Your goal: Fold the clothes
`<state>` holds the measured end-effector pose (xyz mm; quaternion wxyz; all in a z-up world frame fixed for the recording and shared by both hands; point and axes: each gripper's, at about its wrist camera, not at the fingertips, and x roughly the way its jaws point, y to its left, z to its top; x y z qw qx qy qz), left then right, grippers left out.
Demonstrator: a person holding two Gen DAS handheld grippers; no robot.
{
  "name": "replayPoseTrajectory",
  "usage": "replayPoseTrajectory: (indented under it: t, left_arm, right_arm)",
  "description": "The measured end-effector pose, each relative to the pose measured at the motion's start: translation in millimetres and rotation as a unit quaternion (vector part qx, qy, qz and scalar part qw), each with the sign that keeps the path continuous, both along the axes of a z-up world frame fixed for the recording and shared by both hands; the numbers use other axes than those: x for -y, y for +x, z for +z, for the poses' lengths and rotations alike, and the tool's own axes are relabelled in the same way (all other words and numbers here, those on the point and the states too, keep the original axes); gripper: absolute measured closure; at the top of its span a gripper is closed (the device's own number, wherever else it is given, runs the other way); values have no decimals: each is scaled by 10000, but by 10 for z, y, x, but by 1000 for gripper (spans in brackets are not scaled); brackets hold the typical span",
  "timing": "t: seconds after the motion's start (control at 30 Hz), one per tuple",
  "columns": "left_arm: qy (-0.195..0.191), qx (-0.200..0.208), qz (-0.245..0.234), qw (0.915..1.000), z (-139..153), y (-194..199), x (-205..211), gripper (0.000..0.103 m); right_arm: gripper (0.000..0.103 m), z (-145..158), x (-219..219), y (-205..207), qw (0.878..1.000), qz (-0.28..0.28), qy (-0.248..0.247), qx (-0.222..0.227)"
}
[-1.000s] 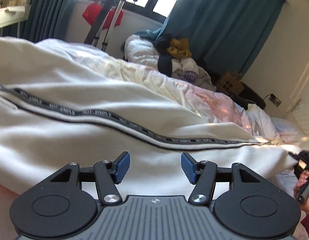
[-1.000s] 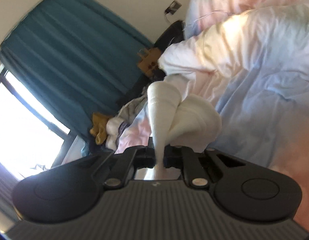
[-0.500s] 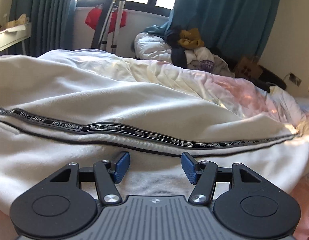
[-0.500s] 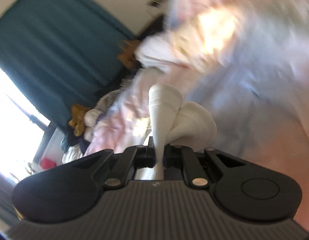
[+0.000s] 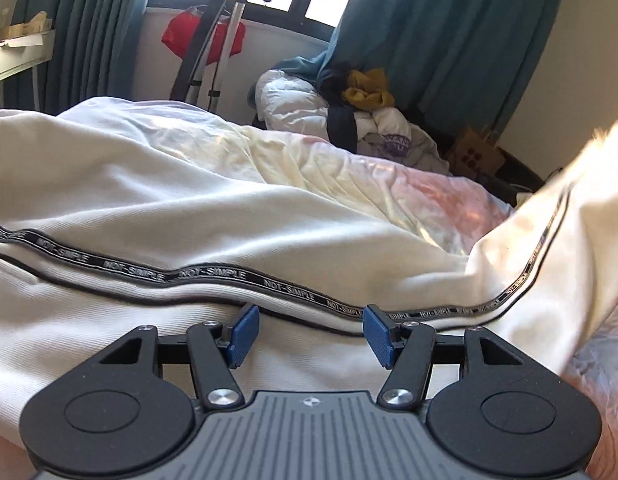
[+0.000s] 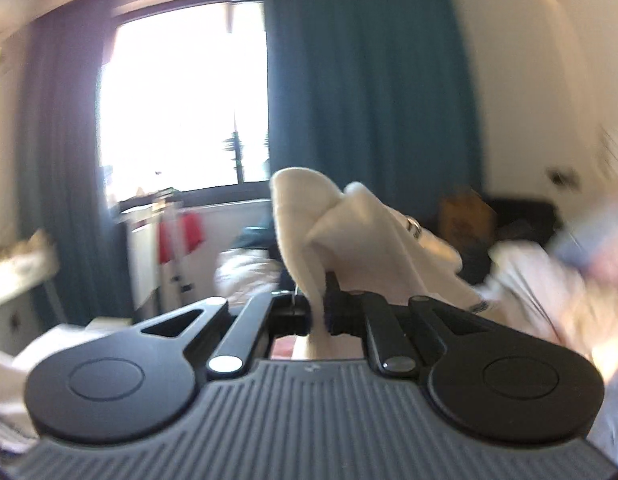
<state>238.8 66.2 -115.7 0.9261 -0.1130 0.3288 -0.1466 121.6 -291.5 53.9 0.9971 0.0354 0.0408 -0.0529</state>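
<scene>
Left wrist view: the left gripper (image 5: 309, 334) hangs low over the bed, its blue pads spread wide with nothing between them. Right under it lies the cream garment (image 5: 157, 208), apparently track trousers, stretched across the rumpled duvet (image 5: 349, 176) with its black "NOT-SIMPLE" side tape (image 5: 213, 276) running from the left edge of the bed to the right. Over at the right edge, that end of the garment rears up off the bed, the tape climbing with it. Beyond the far edge sit a heap of clothes (image 5: 369, 120), teal curtains (image 5: 449, 40) and a red cloth (image 5: 203, 38) on a stand by the window.

Right wrist view, badly smeared: the right gripper (image 6: 319, 314) is clamped tight on a bunched end of the same cream garment (image 6: 349, 240), which puffs up above the closed fingers, raised in the air with the window and curtain behind.

My read: a fold is in mid-swing, one end lifted while the rest lies flat. No finished crease shows yet. Still to come, by the look of it: laying that end over the flat length and squaring it.
</scene>
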Motion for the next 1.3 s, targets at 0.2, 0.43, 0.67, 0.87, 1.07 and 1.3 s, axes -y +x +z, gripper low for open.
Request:
replayPoseTrajectory:
  t: [0.2,0.43,0.67,0.87,1.07,1.3]
  left_arm:
    - [-312,164,373,9987,138,-19,-261,42]
    - [-784,127,642,9948,179,-26,-556,41]
    - [-1295,34,194,9914,129,-17,-499,38]
    - [-1786,-24,-333,9833,49,-54,-355,36]
    - [-2025,-134,-333,9786,-21,-143,-266,34]
    - [-1651,-212,-317,9855,-82,-198,-98,30]
  right_arm:
    - [93,-352,-1077,-127,9905,944,-944,-318]
    - [93,-1621,-1931,-259,9430,1876,-1964,-1923]
    - [93,-1675,-1890,-276,9490,1891,-1549,-1991]
    - [81,-1559,-1905,-346,9489,1976,-631,-2379]
    - [42,-1241,-1187,-628,9466,1878,1424,-2202]
    - [25,-1532,208,-674,8522,230,4865,-1910]
